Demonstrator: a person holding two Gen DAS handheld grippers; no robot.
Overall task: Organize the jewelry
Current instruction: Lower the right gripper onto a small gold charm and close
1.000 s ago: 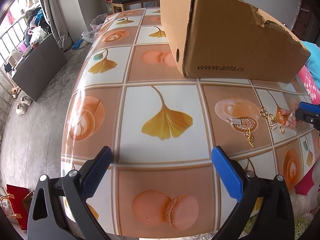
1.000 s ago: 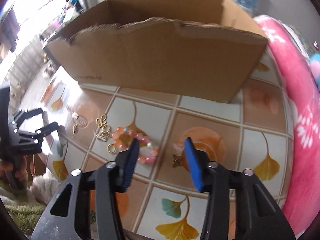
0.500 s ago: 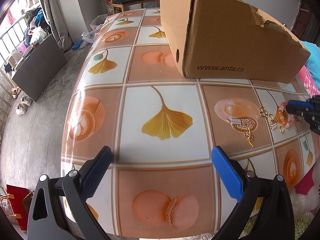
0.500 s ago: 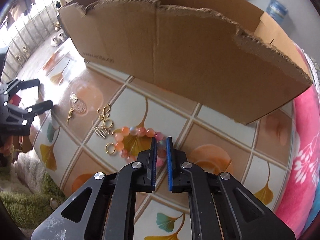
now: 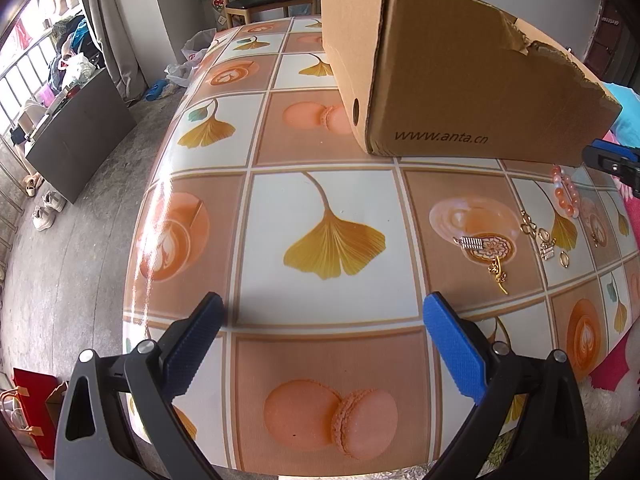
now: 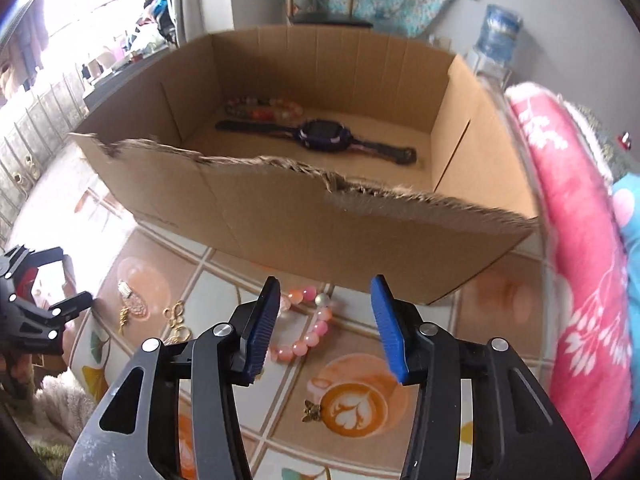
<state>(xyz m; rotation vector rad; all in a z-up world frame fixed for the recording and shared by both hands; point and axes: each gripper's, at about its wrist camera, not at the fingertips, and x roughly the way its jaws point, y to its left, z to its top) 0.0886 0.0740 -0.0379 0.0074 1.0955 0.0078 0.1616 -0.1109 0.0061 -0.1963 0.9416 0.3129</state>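
A pink bead bracelet (image 6: 306, 330) lies on the tiled tablecloth just in front of the cardboard box (image 6: 360, 232); it also shows in the left wrist view (image 5: 565, 196). My right gripper (image 6: 326, 326) is open and empty, raised above the bracelet. Inside the box lie a dark watch (image 6: 324, 136) and a bead bracelet (image 6: 264, 106). Gold earrings and charms (image 5: 496, 252) lie left of the pink bracelet, and a small butterfly charm (image 6: 312, 410) lies nearer. My left gripper (image 5: 320, 344) is open and empty over the table's near edge.
The cardboard box (image 5: 460, 80) stands at the table's far right in the left wrist view. A pink blanket (image 6: 580, 260) lies right of the table. A wooden chair (image 5: 272, 0) stands behind the table. The floor drops off at the left.
My right gripper was shut beside the pink bracelet half a second ago; it has since opened and risen, and the bracelet now lies on the table closer to the box. The left gripper has not moved.
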